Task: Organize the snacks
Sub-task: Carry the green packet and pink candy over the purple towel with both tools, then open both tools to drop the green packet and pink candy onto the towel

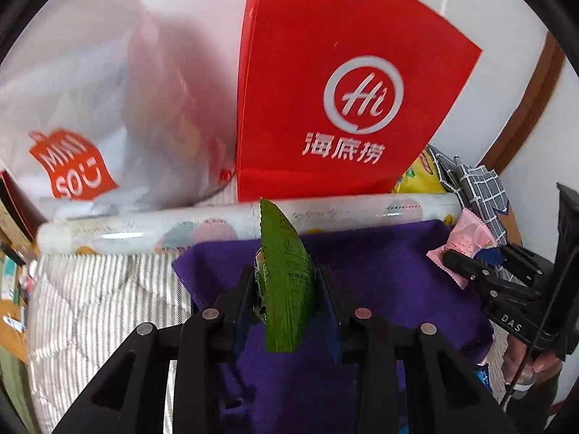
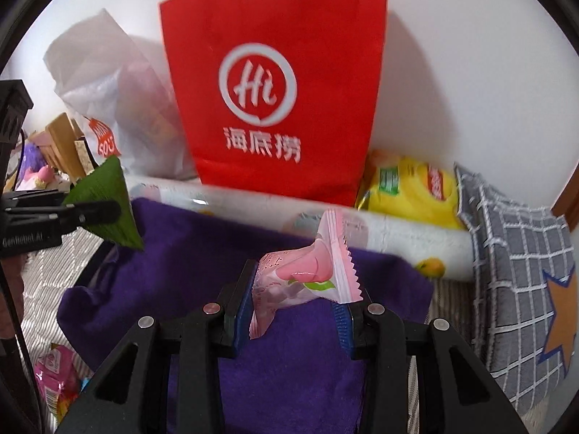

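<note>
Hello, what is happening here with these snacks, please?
A person is sorting snacks with a tool in each hand. The left tool grips a green snack packet; the right tool grips a pink snack packet. Both are held above a purple cloth, in front of an upright red bag.

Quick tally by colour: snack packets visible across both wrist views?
Green: 1, green packet in the left gripper
Light pink: 1, pink packet in the right gripper
Yellow: 1, yellow bag
Magenta: 1, magenta packet
Total: 4
</note>
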Action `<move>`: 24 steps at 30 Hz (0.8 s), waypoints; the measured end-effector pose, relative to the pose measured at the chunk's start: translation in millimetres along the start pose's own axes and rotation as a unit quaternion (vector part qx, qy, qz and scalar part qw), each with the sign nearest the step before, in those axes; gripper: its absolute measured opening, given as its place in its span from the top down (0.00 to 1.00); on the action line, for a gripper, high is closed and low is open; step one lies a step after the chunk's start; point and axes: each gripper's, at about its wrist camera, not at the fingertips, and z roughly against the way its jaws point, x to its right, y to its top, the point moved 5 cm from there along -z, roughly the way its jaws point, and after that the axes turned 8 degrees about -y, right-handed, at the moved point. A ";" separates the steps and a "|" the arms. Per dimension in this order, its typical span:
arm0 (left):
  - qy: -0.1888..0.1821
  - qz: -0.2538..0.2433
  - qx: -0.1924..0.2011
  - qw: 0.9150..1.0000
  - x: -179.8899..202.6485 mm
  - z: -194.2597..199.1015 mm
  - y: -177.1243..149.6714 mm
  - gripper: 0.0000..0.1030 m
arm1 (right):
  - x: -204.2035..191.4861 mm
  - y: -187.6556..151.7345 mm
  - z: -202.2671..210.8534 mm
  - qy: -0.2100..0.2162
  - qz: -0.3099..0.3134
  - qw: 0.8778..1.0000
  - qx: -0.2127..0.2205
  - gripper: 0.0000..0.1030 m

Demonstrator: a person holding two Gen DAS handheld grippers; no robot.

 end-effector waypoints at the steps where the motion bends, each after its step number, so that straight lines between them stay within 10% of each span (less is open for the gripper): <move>1: -0.001 0.003 -0.007 1.000 -2.0 -4.2 -1.5 0.69 | 2.0 -2.0 -4.6 0.002 -0.002 1.000 -0.009 0.62; 20: 0.018 -0.012 -0.069 0.997 -1.2 -41.6 -21.4 0.68 | -6.0 -31.2 -51.1 0.013 0.025 0.995 -0.098 0.61; 24: 0.018 -0.011 -0.069 0.997 -1.5 -41.6 -21.1 0.67 | -8.4 -28.4 -47.0 0.007 0.034 0.994 -0.103 0.49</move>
